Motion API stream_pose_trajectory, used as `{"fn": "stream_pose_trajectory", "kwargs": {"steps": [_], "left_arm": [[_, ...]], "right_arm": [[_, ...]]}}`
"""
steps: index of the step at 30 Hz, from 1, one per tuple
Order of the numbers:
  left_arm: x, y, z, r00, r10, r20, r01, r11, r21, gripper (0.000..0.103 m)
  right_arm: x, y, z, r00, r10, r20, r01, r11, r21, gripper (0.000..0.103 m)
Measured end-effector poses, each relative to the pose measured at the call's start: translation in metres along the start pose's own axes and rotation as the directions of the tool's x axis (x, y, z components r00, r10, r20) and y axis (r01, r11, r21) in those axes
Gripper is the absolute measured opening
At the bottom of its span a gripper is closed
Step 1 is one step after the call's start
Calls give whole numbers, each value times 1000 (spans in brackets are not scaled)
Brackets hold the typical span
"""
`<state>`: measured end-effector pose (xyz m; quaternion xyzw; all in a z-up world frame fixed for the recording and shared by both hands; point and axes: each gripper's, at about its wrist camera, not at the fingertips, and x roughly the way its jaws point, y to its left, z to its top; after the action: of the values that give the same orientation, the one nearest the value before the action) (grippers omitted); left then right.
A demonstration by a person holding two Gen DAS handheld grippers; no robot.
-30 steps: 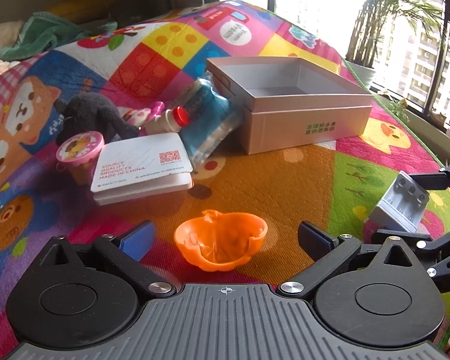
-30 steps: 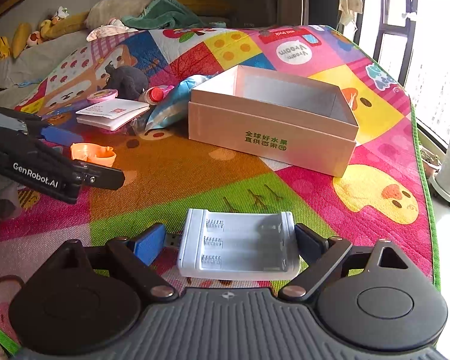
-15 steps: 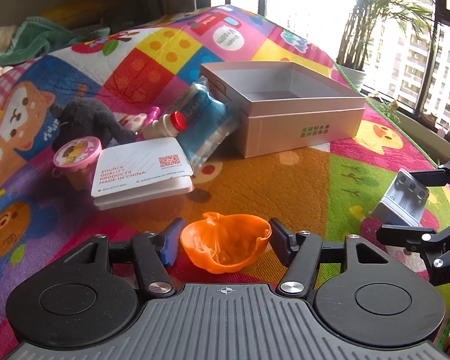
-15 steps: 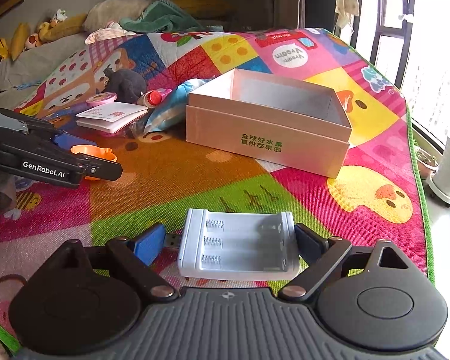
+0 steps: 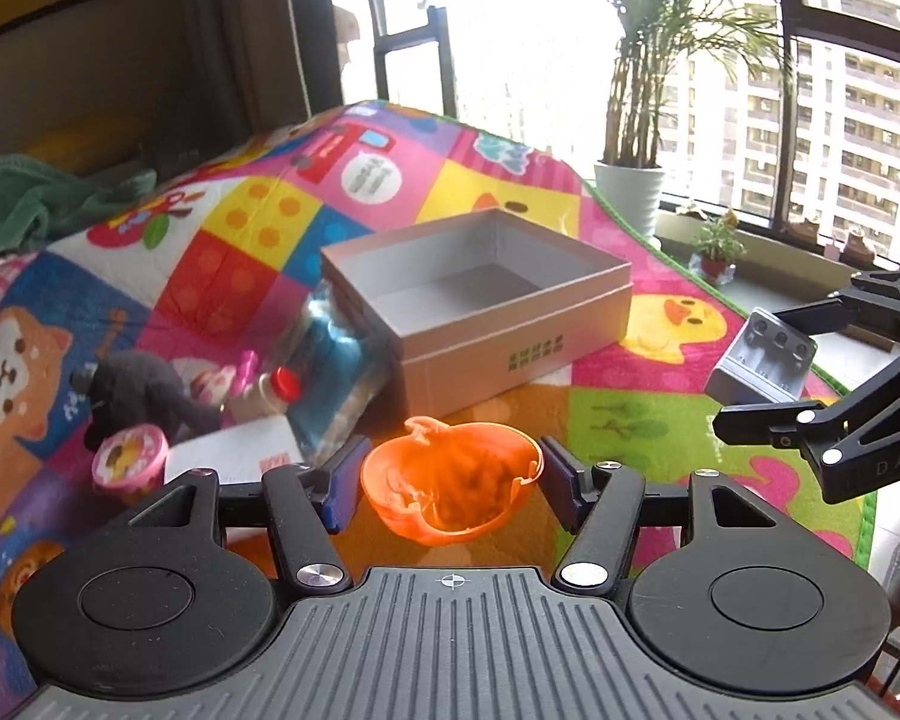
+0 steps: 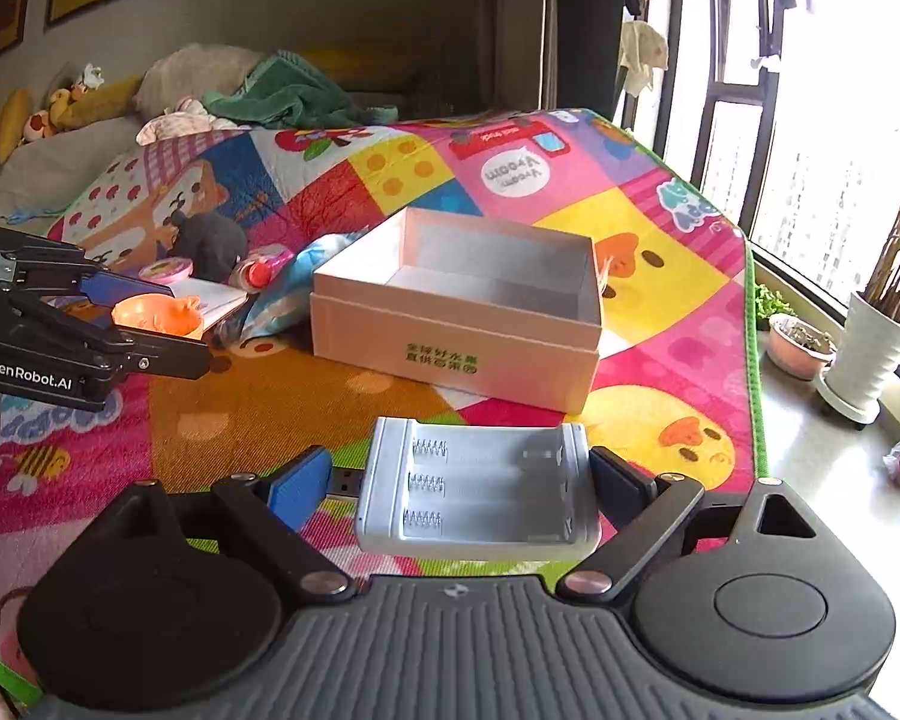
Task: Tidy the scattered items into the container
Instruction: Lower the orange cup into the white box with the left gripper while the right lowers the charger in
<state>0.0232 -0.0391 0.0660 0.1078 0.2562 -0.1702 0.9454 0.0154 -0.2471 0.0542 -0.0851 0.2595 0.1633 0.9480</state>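
Now the left hand-held gripper (image 5: 450,477) is clamped on the orange bowl (image 5: 450,489), its jaws having just closed on it, and holds it above the mat (image 5: 630,420). Likewise the right hand-held gripper (image 6: 459,483) grips the battery case (image 6: 474,489) — pads on both ends. Both items hang just short of the open box (image 6: 450,348) — which sits empty on the mat beside a blue bag (image 5: 336,372).

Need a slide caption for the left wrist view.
Left tool grips the orange pumpkin cup, facing the empty cardboard box on the play mat.
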Motion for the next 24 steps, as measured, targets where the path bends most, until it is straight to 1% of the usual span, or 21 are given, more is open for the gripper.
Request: {"fn": "stream_pose_trajectory", "kwargs": {"steps": [3,7,10,12,14,17,19,20,21,22,24], "left_arm": [[16,0,23,999,9,40,-11,999,44,66],[42,8,55,998,-8,68,5,999,32,66],[65,11,75,996,-15,86,11,999,41,66],[83,11,87,996,-20,89,13,997,75,66],[100,13,96,996,-9,91,0,995,97,66],[121,18,101,996,-5,85,-3,996,92,66],[131,25,103,996,-17,84,12,998,62,67],[134,29,103,995,-33,89,30,999,37,79],[135,34,103,995,-43,94,42,999,13,97],[135,37,103,994,-42,104,43,999,-8,100],[129,44,102,993,-24,119,28,999,-31,99]], "right_arm": [[4,-12,23,999,-14,39,14,1000,2,91],[28,-37,69,997,-13,72,10,999,46,91],[63,-52,102,998,-20,52,16,997,74,91],[91,-60,122,999,-11,37,7,995,95,91],[120,-69,141,1000,0,21,-3,989,145,91],[158,-81,158,1000,24,-2,-22,974,226,91],[178,-83,162,999,52,-5,-50,970,237,92],[185,-83,163,998,67,-6,-64,972,225,92],[190,-81,164,998,61,-11,-58,976,210,93],[193,-81,164,999,43,-13,-39,980,196,96],[191,-85,159,999,28,-15,-25,982,188,96]]}}
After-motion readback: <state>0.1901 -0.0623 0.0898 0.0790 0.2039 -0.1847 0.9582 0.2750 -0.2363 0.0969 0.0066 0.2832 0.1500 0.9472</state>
